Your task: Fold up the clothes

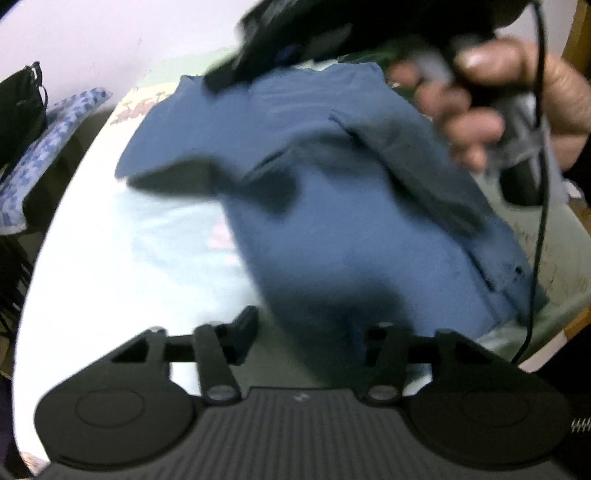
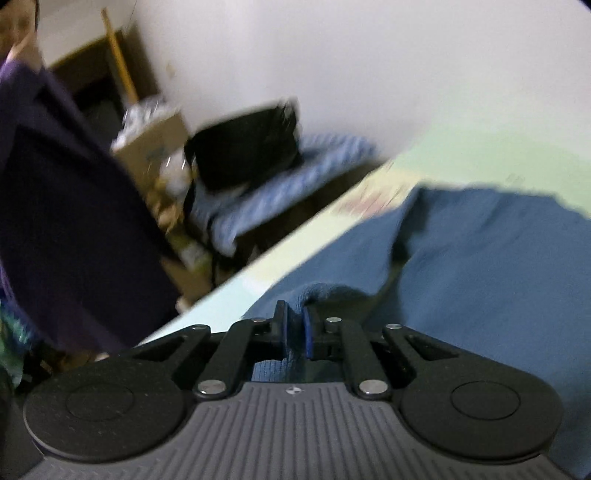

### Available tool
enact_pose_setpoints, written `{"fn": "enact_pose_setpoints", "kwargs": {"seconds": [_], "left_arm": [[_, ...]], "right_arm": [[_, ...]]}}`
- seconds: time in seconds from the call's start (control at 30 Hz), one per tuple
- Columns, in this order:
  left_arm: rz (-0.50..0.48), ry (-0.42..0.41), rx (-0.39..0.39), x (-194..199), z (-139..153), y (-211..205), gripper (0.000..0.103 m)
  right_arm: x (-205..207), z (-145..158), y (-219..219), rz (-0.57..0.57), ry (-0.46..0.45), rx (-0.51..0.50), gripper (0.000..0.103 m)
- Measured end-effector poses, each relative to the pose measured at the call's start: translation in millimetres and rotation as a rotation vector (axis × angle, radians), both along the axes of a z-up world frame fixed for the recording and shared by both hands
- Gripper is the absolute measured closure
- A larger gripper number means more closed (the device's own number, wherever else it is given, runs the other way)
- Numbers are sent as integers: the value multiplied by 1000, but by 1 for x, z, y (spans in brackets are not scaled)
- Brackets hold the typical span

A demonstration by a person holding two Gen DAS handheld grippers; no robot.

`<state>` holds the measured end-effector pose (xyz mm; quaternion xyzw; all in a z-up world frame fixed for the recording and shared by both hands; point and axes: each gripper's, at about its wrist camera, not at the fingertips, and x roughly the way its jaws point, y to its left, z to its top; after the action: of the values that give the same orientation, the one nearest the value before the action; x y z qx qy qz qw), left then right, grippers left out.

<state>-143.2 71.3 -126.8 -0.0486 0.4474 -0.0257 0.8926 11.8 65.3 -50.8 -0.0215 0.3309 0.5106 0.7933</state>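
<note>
A blue shirt (image 1: 332, 192) lies spread on the pale bed sheet (image 1: 129, 258), one sleeve out to the left and its right side lifted and folded over. My left gripper (image 1: 310, 332) is open above the shirt's lower hem, holding nothing. My right gripper (image 2: 295, 328) is shut on a fold of the blue shirt (image 2: 480, 258); cloth is pinched between its blue pads. In the left wrist view the right gripper body (image 1: 332, 29) and the hand (image 1: 517, 96) holding it hang over the shirt's upper right. The frames are motion-blurred.
A black bag (image 2: 243, 147) and blue patterned cloth (image 2: 280, 184) lie beside the bed at left, with a cardboard box (image 2: 155, 144) behind. A dark garment (image 2: 74, 221) hangs at the far left. A black cable (image 1: 541, 184) dangles at right. A white wall stands behind.
</note>
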Motion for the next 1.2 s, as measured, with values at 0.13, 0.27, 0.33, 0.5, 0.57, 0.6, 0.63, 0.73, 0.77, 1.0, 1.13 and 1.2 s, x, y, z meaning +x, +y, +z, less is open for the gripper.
{"fn": "enact_pose_setpoints", "kwargs": {"seconds": [0.13,0.27,0.33,0.5,0.57,0.6,0.63,0.73,0.77,1.0,1.13,1.2], "left_arm": [[22,0,16,9,1,-15,89],[61,8,51,7,4,-21,96],[80,13,68,6,5,-24,97],[133,31,108,5,6,-29,95],[159,41,123,6,6,-28,89],[167,45,133,7,6,-29,87],[175,49,139,7,6,-31,87],[182,54,152,10,6,-37,89],[181,54,157,11,5,-38,90],[195,78,173,28,4,-38,79],[236,113,119,30,7,-27,60],[253,111,65,27,9,-22,60]], "right_arm": [[20,24,-35,-49,-48,28,94],[39,30,-74,-97,-134,-45,94],[51,23,-98,-142,-167,-114,94],[84,-10,-152,-286,-149,-284,71],[92,-24,-171,-378,-80,-311,60],[92,-30,-182,-422,-38,-307,60],[90,-36,-191,-453,9,-291,60],[85,-51,-214,-516,144,-219,60],[83,-55,-220,-534,183,-190,60],[84,-68,-214,-581,261,-92,60],[85,-63,-218,-608,295,-11,60],[81,-59,-224,-609,296,17,57]]}}
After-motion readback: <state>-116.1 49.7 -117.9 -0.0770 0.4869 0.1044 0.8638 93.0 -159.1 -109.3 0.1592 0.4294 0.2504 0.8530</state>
